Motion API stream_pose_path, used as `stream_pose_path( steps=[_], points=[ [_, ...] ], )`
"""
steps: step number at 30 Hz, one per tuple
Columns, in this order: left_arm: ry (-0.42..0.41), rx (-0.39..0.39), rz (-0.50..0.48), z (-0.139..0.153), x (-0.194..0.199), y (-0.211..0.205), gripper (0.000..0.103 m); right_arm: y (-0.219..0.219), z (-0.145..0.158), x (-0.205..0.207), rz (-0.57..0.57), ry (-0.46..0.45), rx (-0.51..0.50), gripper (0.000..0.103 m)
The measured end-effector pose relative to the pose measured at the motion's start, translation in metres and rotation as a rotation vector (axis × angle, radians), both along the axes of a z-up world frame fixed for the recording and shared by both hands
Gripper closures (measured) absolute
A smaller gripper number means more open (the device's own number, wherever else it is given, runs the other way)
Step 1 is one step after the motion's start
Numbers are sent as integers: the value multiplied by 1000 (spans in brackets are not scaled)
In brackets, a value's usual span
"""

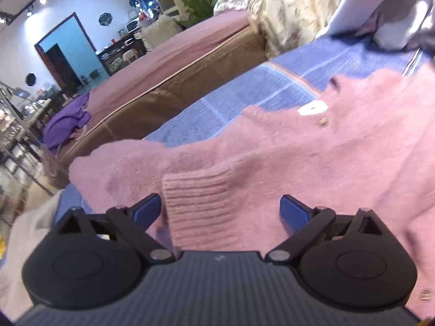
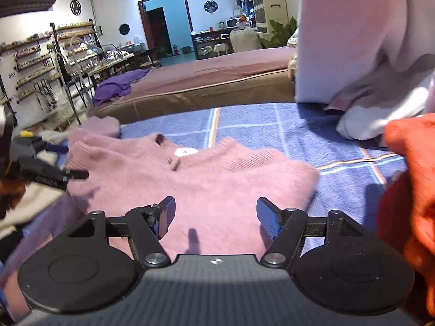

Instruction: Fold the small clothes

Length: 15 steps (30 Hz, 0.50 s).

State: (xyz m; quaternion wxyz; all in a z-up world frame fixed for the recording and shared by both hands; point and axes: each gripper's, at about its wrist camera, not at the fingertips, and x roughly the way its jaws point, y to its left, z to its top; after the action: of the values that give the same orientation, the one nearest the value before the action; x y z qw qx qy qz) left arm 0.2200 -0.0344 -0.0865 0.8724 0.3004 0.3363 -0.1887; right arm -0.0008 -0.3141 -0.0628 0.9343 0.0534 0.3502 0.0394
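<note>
A fuzzy pink sweater [image 2: 206,179] lies flat on a blue checked cloth [image 2: 272,125], neckline and white label [image 2: 186,152] at the far side. In the left wrist view the sweater [image 1: 312,163] fills the front, and a ribbed cuff [image 1: 198,203] of a folded-in sleeve lies between the open fingers of my left gripper [image 1: 220,212], not held. The left gripper also shows at the left edge of the right wrist view [image 2: 62,163], over the sweater's left side. My right gripper [image 2: 216,214] is open and empty just above the sweater's near part.
An orange garment [image 2: 407,190] lies at the right. White and grey clothes [image 2: 380,103] are piled at the back right. A brown bed with a mauve cover [image 2: 217,70] stands behind, with a purple garment [image 2: 119,84] on it. Shelves [image 2: 40,62] line the left wall.
</note>
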Motion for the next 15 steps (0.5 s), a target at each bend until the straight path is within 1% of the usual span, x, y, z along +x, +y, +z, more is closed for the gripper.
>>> stream_pose_path(
  steps=[1,2,3,4,5,6,8,12,13,14,15],
  points=[
    [34,42,9,-16,13,-3,2,-1,-8,-10,11,22,-47,0],
    [77,47,22,-29,23,-3,1,2,-15,-19,25,44,-96,0],
    [121,17,44,-40,35,1,0,6,-22,-26,45,58,-139,0],
    [131,-22,55,-41,39,5,0,11,-28,-32,63,55,-172,0],
    [147,-39,65,-41,43,7,0,18,-33,-37,64,28,-215,0],
    [158,-31,63,-40,44,6,0,23,-38,-40,64,-2,-263,0],
    [173,-18,51,-38,46,6,0,38,-47,-29,58,1,-356,0],
    [191,-27,42,-39,49,9,0,51,-63,1,41,-16,-405,0],
    [191,-28,42,-39,49,8,0,53,-65,7,31,-41,-427,0],
    [192,-30,41,-39,48,9,0,53,-65,9,-4,-66,-457,0],
    [194,-31,42,-39,49,10,0,49,-67,14,-62,-61,-471,0]
  ],
)
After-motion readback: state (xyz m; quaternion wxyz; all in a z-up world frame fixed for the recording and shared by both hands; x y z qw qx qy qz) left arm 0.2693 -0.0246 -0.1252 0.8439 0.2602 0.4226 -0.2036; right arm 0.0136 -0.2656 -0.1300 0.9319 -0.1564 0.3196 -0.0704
